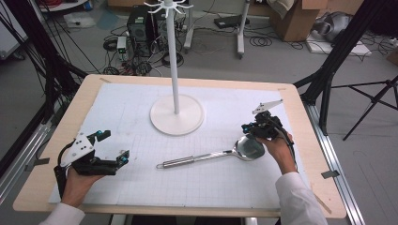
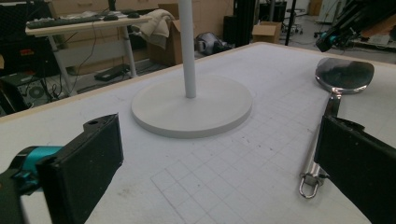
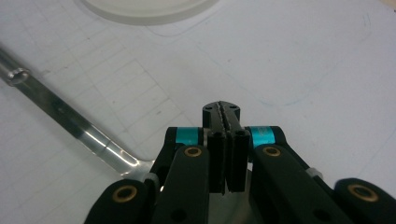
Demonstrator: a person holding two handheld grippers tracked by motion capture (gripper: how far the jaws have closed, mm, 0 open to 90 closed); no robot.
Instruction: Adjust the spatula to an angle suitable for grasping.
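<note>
A steel ladle lies flat on the white gridded mat, its bowl to the right and its ringed handle end pointing left. My left gripper rests at the table's left side, jaws wide open and empty. In the left gripper view the ladle runs past the right jaw. My right gripper hovers at the far rim of the ladle's bowl. In the right gripper view its jaws are pressed together with nothing between them, and the ladle's handle runs off to the left.
A white stand with a round base, a tall pole and hooks at its top is at the mat's middle back; its base lies ahead of the left gripper. The wooden table edge borders the mat. Cables, boxes and tripods are on the floor beyond.
</note>
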